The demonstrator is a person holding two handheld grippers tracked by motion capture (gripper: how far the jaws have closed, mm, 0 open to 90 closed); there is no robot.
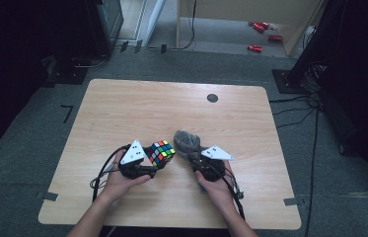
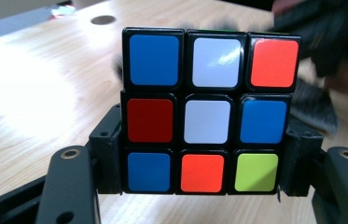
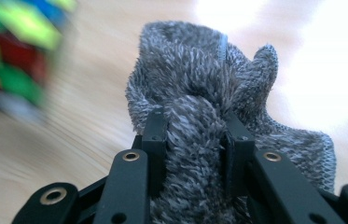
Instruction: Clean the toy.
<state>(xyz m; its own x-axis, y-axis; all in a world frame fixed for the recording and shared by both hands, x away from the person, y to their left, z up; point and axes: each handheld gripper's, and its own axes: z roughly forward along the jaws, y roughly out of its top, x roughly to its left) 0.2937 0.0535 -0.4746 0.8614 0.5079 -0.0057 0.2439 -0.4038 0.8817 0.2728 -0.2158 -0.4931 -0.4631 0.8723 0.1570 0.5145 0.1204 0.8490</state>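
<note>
1. Your left hand-held gripper [image 1: 153, 165] clamps the cube [image 1: 162, 152] by its two sides, lifted just above the surface [image 1: 122, 108]. The cube sits tilted, one corner pointing away from you.
2. Your right hand-held gripper [image 1: 195, 157] pinches the grey cloth [image 1: 186, 141]. The bunched cloth points away from you, to the cube's right.

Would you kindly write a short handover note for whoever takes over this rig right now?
Left gripper: shut on the multicoloured puzzle cube, held above the light wooden table.
Right gripper: shut on the bunched grey fluffy cloth, just right of the cube.
Done: both things picked up, cloth brought beside the cube.
Left: probably wiping the cube with the cloth; no contact visible yet.
</note>
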